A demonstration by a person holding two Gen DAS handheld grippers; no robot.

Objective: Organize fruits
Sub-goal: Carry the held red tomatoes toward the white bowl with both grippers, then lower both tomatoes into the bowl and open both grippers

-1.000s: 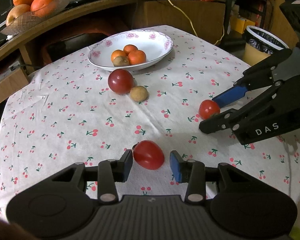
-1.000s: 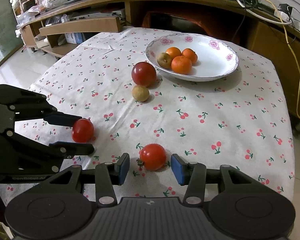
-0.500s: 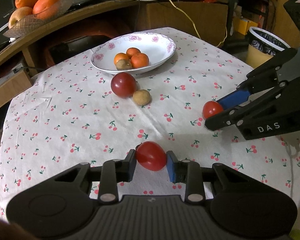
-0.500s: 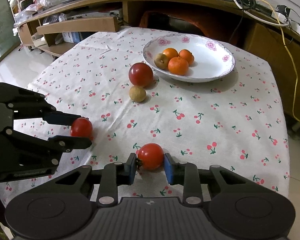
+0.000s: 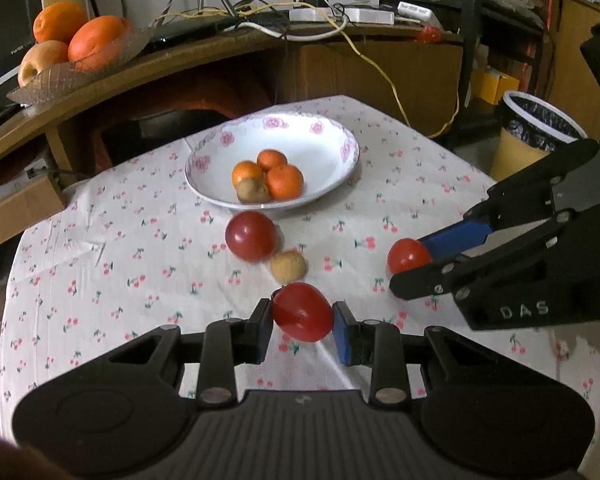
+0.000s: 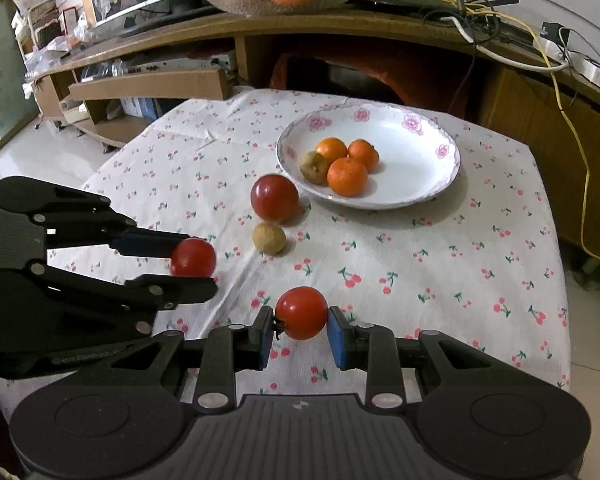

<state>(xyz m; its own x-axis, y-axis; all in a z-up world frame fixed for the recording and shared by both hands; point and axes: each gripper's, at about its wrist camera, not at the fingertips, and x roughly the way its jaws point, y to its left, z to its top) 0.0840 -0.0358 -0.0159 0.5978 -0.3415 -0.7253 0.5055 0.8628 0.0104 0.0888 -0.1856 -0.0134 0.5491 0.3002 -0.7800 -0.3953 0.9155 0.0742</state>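
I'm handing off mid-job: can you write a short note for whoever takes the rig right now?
Left tool: shut on a tomato.
Right tool: shut on another tomato.
Flowered bowl: three oranges and a brown fruit inside.
On the cloth: large red fruit, small tan fruit.
Done: both tomatoes gripped.
Left: probably bowl them, then the two loose fruits.

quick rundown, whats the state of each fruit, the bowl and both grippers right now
left gripper: shut on a small red tomato
left tomato: clamped between the blue pads
right gripper: shut on another small red tomato
right tomato: clamped, stem end against one pad
large red fruit: loose on the cloth beside the bowl
small tan fruit: loose on the cloth
flowered bowl: upright, holding three oranges and one brownish fruit
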